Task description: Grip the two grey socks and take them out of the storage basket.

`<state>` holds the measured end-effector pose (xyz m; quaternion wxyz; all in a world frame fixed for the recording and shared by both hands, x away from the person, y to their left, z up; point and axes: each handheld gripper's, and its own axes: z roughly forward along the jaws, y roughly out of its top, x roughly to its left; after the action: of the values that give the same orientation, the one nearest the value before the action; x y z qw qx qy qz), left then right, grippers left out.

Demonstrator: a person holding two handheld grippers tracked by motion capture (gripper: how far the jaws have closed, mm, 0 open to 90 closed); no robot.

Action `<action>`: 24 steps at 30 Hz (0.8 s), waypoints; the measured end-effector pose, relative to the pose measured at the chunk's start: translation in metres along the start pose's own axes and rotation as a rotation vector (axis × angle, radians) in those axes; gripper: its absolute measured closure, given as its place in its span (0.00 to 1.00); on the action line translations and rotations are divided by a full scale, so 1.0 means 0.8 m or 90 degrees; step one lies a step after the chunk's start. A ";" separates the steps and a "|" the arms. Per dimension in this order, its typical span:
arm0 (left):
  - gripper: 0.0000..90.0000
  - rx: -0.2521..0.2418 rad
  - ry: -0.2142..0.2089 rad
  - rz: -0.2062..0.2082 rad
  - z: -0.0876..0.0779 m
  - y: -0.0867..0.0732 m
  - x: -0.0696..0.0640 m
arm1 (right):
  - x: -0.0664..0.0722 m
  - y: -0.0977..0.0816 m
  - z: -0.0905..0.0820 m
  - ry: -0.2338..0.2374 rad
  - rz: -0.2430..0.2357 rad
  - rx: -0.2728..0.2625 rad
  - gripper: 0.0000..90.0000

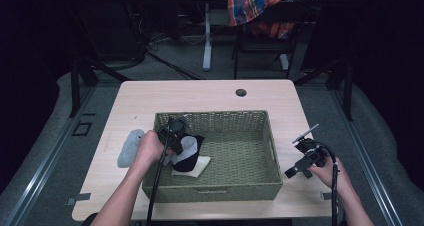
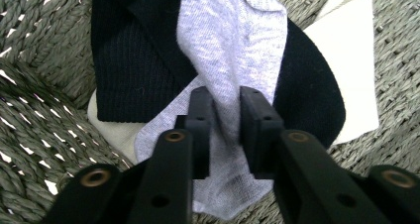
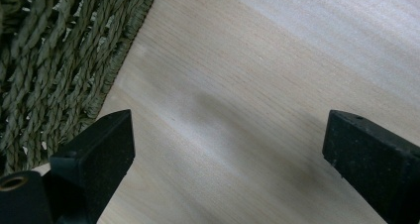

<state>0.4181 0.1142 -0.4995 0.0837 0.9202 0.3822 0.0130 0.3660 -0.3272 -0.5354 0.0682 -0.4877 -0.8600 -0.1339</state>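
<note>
The left claw (image 2: pixel 222 112) is pinching a fold of the grey sock (image 2: pixel 233 60); its two black jaws stand close together with the light cloth bunched up between the pads. That sock lies draped over a black sock (image 2: pixel 133 70), and both rest on a cream cloth (image 2: pixel 354 50) spread flat on the woven floor of the basket (image 1: pixel 220 120). In the high view the left claw (image 1: pixel 172 136) reaches over the basket's left wall, and the little pile sits in the basket's near-left corner, close against that wall.

Just outside the same wall, on the tabletop (image 1: pixel 200 93) toward its left edge, lies another grey sock (image 1: pixel 129 147), partly behind the left hand (image 1: pixel 149 148).

The basket stands in the middle of the tabletop, nearer its front edge than its back edge.

The right claw (image 3: pixel 230 149) is spread wide with nothing between its jaws, over bare wood with the basket's right wall beside it. From above, the right claw (image 1: pixel 295 172) lies near the tabletop's right edge, held low in the right hand (image 1: pixel 327 171), just beside the basket's near-right corner.
</note>
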 end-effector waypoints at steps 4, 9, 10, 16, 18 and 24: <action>0.92 -0.002 0.011 0.020 -0.006 0.000 -0.005 | 0.000 0.000 0.000 0.004 0.002 -0.003 0.06; 0.94 -0.029 0.011 0.028 -0.023 0.001 -0.006 | 0.000 0.000 0.000 0.004 0.002 -0.004 0.06; 0.94 -0.034 0.014 0.025 -0.025 0.001 -0.006 | 0.000 0.000 0.000 0.001 0.000 -0.001 0.06; 0.94 -0.050 0.019 0.027 -0.040 0.004 -0.002 | -0.001 0.000 0.000 -0.003 0.001 -0.002 0.06; 0.94 -0.052 0.020 0.028 -0.045 0.005 -0.001 | -0.001 0.000 0.000 -0.004 0.001 -0.001 0.06; 0.94 -0.069 0.029 0.025 -0.061 0.009 0.005 | -0.001 0.000 0.000 -0.003 0.001 -0.001 0.06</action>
<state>0.4220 0.1193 -0.4504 0.1244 0.9210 0.3647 0.0566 0.3667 -0.3280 -0.5359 0.0658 -0.4888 -0.8597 -0.1333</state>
